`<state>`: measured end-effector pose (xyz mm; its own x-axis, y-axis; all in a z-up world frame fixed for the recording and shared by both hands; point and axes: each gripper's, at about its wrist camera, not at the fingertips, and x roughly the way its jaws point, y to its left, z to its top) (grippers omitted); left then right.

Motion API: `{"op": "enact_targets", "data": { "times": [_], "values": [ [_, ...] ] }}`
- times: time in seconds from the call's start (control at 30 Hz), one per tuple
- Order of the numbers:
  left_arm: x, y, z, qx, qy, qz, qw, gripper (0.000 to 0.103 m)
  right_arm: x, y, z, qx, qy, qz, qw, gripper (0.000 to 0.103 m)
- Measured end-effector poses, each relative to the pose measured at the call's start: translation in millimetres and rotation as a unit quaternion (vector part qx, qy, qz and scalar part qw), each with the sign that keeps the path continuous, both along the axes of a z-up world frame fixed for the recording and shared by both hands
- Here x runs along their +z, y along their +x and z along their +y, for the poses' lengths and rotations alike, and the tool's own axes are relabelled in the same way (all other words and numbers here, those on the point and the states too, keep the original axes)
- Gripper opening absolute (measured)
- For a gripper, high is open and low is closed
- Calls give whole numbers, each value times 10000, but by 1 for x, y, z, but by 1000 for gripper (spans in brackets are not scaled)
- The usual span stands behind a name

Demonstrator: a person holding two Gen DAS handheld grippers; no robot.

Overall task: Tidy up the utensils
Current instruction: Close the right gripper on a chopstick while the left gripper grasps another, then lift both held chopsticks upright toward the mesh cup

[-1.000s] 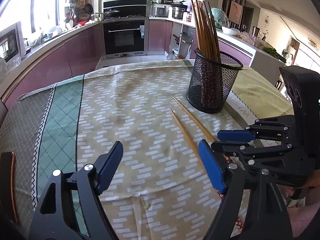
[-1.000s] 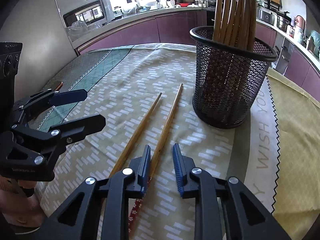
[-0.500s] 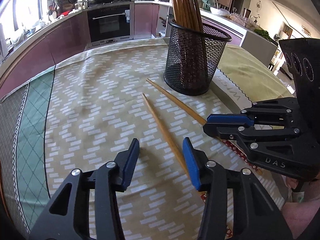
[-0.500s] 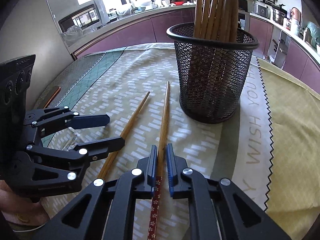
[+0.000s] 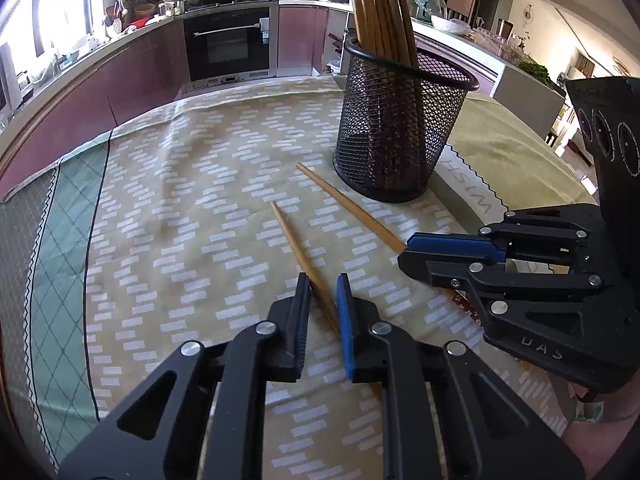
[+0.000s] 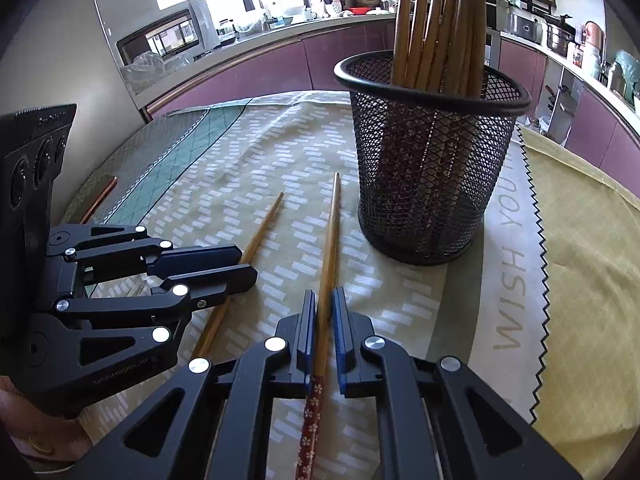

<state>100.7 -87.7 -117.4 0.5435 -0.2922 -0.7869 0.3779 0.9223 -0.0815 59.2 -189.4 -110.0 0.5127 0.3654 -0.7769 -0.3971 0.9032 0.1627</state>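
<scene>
Two wooden chopsticks lie on the patterned tablecloth in front of a black mesh holder (image 5: 404, 128) (image 6: 432, 176) that has several chopsticks standing in it. My left gripper (image 5: 322, 284) is shut on the left chopstick (image 5: 298, 248) near its handle end; it shows in the right wrist view (image 6: 242, 258) on that chopstick (image 6: 262, 226). My right gripper (image 6: 323, 300) is shut on the right chopstick (image 6: 331, 236), which has a red flowered handle. In the left wrist view the right gripper (image 5: 404, 250) is shut on that chopstick (image 5: 346, 204).
The tablecloth (image 5: 200, 200) covers a round table, with a green band at the left and a yellow zigzag-edged part (image 6: 580, 240) at the right. Kitchen counters and an oven (image 5: 228, 44) stand beyond the table.
Both grippers have moved forward along the chopsticks and closed: the left one from wide open to shut on the left chopstick, the right one shut on the right chopstick.
</scene>
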Motion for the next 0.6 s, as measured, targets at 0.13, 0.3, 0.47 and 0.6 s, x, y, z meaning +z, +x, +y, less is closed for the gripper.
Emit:
{"op": "enact_targets", "data": {
  "times": [0.13, 0.3, 0.47, 0.6],
  "values": [
    [1, -1, 0, 43, -69, 12, 10000, 7, 0, -1, -5, -52, 175, 47, 9998, 6],
    [1, -5, 0, 26, -48, -12, 10000, 7, 1, -2, -12, -81, 289, 53, 9995, 6],
    [2, -5, 2, 51, -96, -12, 9999, 7, 4, -5, -17, -73, 369, 26, 9993, 6],
    [5, -8, 5, 53, -153, -48, 9999, 7, 7, -7, -21, -46, 441, 7, 9990, 6]
  ]
}}
